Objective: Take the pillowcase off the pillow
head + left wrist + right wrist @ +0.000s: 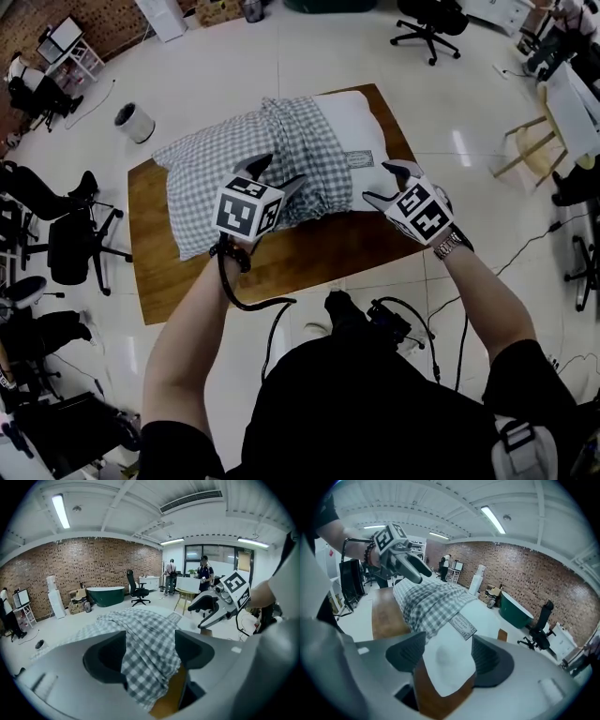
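Observation:
A white pillow (pixel 352 127) lies on the wooden table (pixel 309 248), its right end bare and showing a small label (pixel 359 159). The grey checked pillowcase (pixel 206 178) is bunched over its middle and left part. My left gripper (pixel 278 172) sits at the near edge of the bunched fabric. In the left gripper view it (pixel 150 648) is open, with the checked cloth (pixel 140 630) lying between the jaws, not pinched. My right gripper (pixel 386 182) is at the pillow's near right corner. It (pixel 447 656) is open too, with the white pillow corner (pixel 483 616) between its jaws.
A white bin (pixel 136 122) stands on the floor beyond the table's left corner. Black office chairs (pixel 80 234) are at the left and one (pixel 427 23) is at the back. A wooden chair (pixel 534 141) is at the right. People (pixel 204 571) stand far off.

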Demonstrator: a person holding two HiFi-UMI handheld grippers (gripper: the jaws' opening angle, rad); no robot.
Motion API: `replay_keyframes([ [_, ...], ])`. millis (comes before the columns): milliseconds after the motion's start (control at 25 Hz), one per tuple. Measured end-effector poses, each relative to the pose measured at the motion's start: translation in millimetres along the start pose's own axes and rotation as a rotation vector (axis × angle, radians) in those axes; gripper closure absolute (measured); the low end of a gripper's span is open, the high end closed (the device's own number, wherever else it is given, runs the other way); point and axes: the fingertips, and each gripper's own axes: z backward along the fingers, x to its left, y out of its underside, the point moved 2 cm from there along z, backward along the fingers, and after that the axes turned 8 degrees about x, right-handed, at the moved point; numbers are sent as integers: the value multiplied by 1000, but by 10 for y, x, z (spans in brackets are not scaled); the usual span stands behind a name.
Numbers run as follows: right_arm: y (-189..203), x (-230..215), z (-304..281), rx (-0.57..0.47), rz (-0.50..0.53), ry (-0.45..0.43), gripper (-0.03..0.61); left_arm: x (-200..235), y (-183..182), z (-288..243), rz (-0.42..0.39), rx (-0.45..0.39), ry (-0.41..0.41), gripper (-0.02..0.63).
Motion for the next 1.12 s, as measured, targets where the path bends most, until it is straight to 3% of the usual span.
replay_keyframes([
  [200,113,69,-81,34,-11,26,249,-413,262,-102,51,-15,10,290],
  [360,172,130,-170,48,1,43,247,-620,545,-228,135,-2,8,285],
  [560,290,123,-218,87,-14,70,241,-702,810,-378,281,24,-30,279],
  [760,395,131,-334,105,-55,83,232,-633,1025,-562,362,54,-89,264],
  [1000,419,86,-527,109,-83,75,237,-487,1086,-854,389,73,-174,268],
  [1120,409,104,-591,103,-87,79,289,-444,1115,-958,372,86,-205,299],
])
